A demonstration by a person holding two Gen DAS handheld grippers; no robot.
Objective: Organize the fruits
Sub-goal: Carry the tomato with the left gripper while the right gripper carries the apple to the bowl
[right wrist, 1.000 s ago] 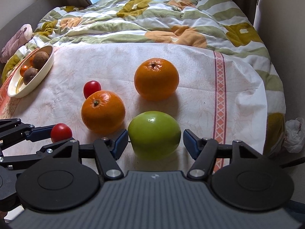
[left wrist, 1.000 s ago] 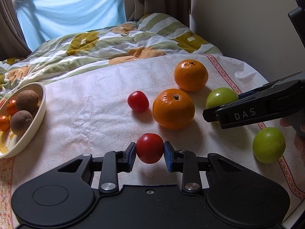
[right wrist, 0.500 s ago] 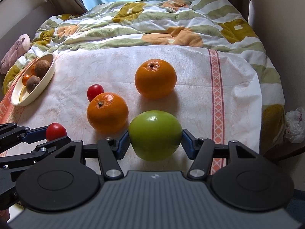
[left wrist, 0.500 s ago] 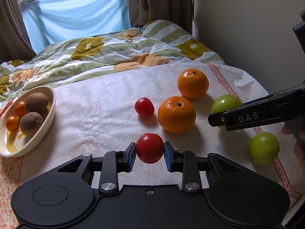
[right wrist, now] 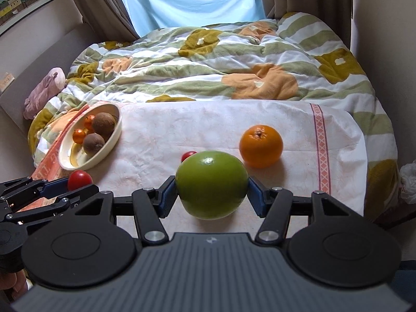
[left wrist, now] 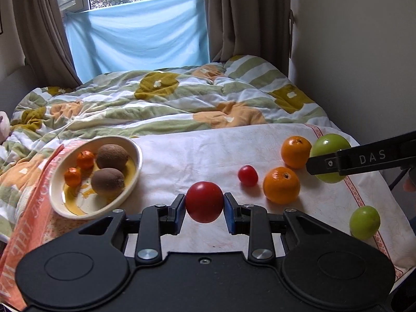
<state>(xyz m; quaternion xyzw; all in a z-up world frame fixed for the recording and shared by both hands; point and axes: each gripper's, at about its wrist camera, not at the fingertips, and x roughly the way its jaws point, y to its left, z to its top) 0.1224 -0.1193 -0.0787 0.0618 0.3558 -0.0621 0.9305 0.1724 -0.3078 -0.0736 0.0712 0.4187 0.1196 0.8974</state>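
Note:
My left gripper (left wrist: 204,212) is shut on a red tomato (left wrist: 204,201) and holds it above the white cloth, just right of the cream bowl (left wrist: 135,179). The bowl holds two brown kiwis (left wrist: 112,156) and two small oranges (left wrist: 85,159). My right gripper (right wrist: 212,195) is shut on a large green apple (right wrist: 212,184), lifted off the cloth; it also shows in the left wrist view (left wrist: 329,145). On the cloth lie a second tomato (left wrist: 248,175), two oranges (left wrist: 281,185) (left wrist: 296,151) and a small green apple (left wrist: 364,222).
The white cloth (left wrist: 197,156) covers the near end of a bed, with a rumpled flowered duvet (left wrist: 161,98) behind. A wall (left wrist: 364,52) runs along the right. The cloth's right edge drops off near the small green apple. A pink soft toy (right wrist: 43,88) lies at far left.
Both grippers have risen and pulled back. The left one has carried the tomato left toward the bowl. The right one closed on the green apple and lifted it off the cloth.

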